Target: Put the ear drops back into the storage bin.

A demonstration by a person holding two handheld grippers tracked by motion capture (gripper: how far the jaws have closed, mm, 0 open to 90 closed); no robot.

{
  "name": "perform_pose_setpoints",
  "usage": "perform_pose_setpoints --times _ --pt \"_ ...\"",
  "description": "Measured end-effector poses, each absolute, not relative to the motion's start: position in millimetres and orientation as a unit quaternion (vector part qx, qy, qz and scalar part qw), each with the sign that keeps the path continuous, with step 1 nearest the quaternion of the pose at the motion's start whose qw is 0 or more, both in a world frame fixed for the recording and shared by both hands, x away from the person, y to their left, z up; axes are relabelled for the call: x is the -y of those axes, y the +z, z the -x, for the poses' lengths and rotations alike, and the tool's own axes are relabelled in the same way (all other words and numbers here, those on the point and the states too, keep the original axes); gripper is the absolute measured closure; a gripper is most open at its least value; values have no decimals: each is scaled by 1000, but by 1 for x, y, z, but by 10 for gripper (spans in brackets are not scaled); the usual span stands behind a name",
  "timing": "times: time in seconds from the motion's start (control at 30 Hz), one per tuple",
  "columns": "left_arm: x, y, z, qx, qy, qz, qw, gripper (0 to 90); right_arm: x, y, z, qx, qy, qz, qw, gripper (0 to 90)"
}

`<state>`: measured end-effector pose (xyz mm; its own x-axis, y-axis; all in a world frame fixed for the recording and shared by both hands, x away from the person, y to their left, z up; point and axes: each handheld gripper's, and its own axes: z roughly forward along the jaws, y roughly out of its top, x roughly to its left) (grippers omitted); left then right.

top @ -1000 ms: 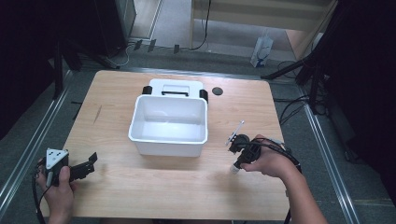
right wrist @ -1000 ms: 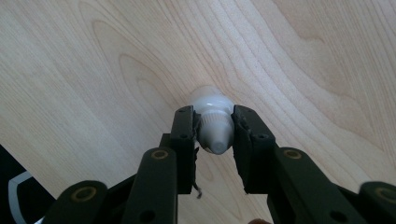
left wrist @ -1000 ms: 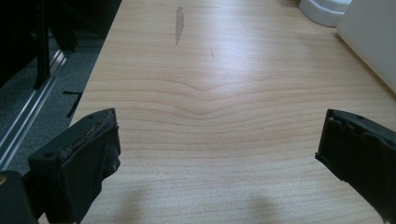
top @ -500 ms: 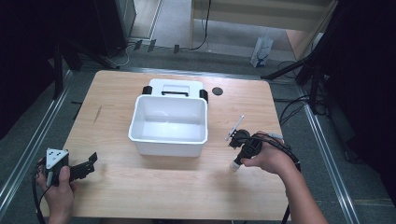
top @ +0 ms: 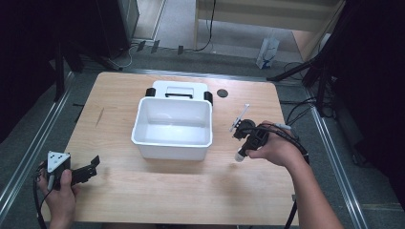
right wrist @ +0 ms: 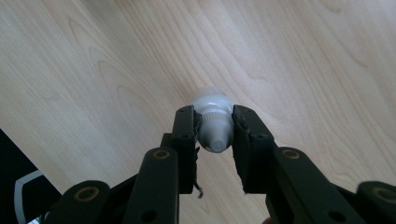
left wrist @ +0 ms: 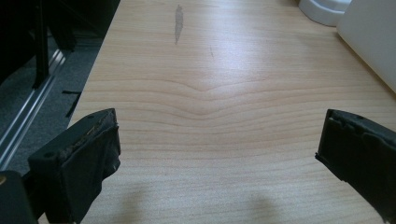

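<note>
right tool (right wrist: 215,133): closed on small white bottle (right wrist: 212,119), now shifted slightly nearer, bottle low over desk (top: 191,191) right of tub (top: 173,128) | left tool (left wrist: 217,154): wide open, empty, unmoved at near-left | judgement: bottle secured, transfer possible

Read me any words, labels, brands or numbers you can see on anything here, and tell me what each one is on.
No readable text.
White bin: plain walls, no label.
White lid behind it: no print to make out.
Small white bottle in the right gripper: plain cap and neck, no label facing the camera.
White bag on the floor beyond the table: faint marks, too small to read.
</note>
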<state>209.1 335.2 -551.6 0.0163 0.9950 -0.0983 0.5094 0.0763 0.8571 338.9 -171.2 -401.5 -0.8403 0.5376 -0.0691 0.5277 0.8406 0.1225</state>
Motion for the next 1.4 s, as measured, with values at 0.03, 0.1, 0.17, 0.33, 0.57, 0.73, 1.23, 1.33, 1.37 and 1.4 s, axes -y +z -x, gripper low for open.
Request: perform_pose_setpoints --times 0.03,0.1,0.17,0.33,0.57,0.73,1.23,1.33,1.37,1.4 --pt "-335 -552 -209 -626 316 -602 383 0 170 -399 -340 -958 51 -277 52 721" --pt "-335 -552 -209 -626 316 -601 383 0 167 -392 -343 -959 54 -273 57 721" --pt "-335 -552 -209 -626 315 -601 384 0 164 -386 -347 -959 57 -272 62 721" --pt "-336 -552 -210 -625 315 -601 385 0 155 -371 -354 -961 57 -264 66 721" --pt "-336 -552 -210 -626 313 -602 384 0 142 -354 -364 -962 59 -255 71 721" --pt "-336 -551 -210 -626 312 -603 384 0 135 -345 -369 -963 59 -251 77 721" --pt "-336 -552 -210 -625 310 -604 384 1 104 -317 -380 -967 65 -231 86 721" --pt "-336 -552 -210 -625 310 -604 385 0 98 -313 -381 -968 69 -227 86 721" --pt "-336 -552 -210 -625 310 -604 385 0 98 -313 -381 -968 69 -227 86 721" --pt "-336 -552 -210 -626 309 -604 385 0 96 -312 -382 -968 69 -225 87 721"
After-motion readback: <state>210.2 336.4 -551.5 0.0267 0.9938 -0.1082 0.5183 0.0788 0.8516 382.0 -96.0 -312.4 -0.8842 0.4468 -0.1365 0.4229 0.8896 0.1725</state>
